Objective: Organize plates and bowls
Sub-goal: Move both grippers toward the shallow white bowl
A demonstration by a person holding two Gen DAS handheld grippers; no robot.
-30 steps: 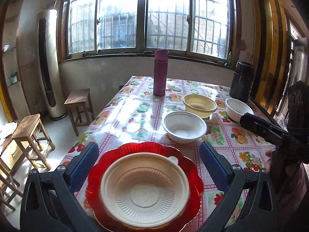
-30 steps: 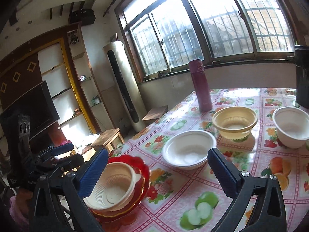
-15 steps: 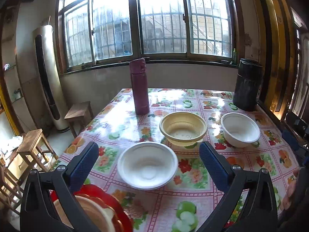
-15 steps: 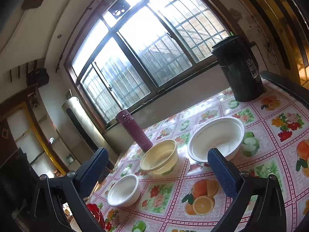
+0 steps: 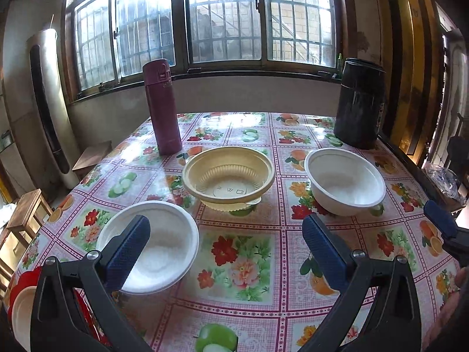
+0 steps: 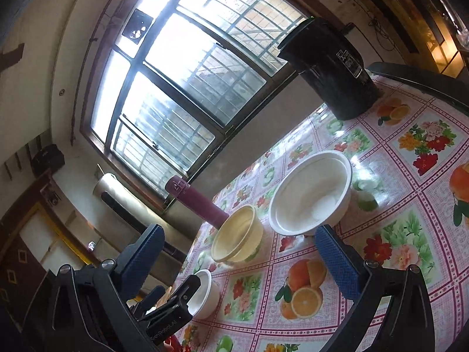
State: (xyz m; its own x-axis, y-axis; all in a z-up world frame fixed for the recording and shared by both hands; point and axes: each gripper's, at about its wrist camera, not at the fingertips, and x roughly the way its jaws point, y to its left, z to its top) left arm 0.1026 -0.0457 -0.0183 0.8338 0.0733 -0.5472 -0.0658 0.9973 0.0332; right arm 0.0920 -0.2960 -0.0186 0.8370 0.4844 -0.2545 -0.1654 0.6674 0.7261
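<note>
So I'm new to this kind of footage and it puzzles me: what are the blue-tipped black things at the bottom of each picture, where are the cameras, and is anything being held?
There is no robot here. A person holds a hand tool in each hand, each ending in a two-finger claw with blue pads. A wide-angle camera sits on each tool and looks forward along its fingers, so each picture shows its own claw at the bottom: the left claw in one view, the right claw in the other, which is strongly tilted.

Both claws are open and hold nothing.

On the flowered tablecloth stand a near white bowl, a yellow bowl and a far white bowl. Behind them are a maroon flask and a black container. A red plate with a cream dish on it peeks in at the lower left.
</note>
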